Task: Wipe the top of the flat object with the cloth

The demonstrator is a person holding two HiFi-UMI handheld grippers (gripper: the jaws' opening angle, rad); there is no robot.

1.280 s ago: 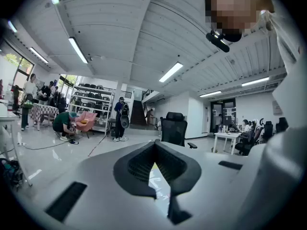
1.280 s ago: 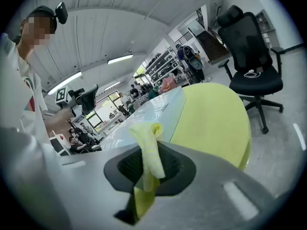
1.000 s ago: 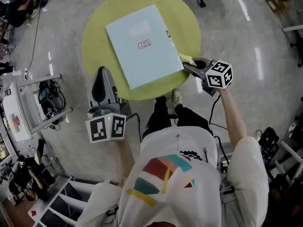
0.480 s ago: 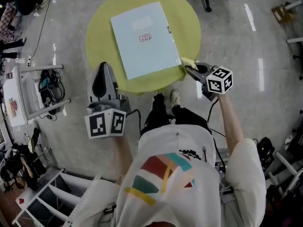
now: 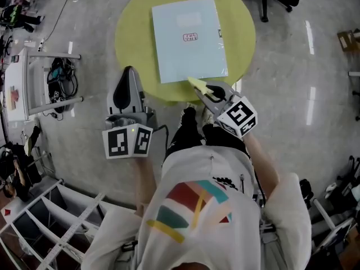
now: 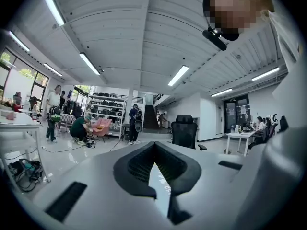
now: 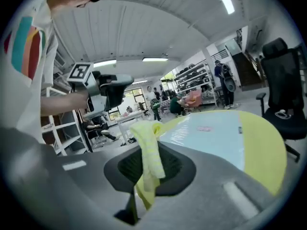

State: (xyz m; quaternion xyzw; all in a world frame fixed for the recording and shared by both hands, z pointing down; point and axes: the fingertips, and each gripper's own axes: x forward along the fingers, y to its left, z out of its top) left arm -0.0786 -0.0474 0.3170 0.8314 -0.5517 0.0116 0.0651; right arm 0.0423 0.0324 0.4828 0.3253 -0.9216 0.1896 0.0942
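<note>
Right gripper (image 5: 207, 93) is pinched on a yellow cloth (image 7: 149, 152), which flops out past the jaws at the near edge of the round yellow table (image 5: 132, 32). Soft, light and limp, the cloth should be held by its bunched middle so a loose end can drag flat. Just beyond lies the flat object (image 5: 188, 44), pale blue, glossy, probably stiff and slippery enough to slide when rubbed. Its small red-framed label (image 5: 190, 37) is too small to read. Left gripper (image 5: 129, 75), jaws together and empty, is off the table's left edge.
</note>
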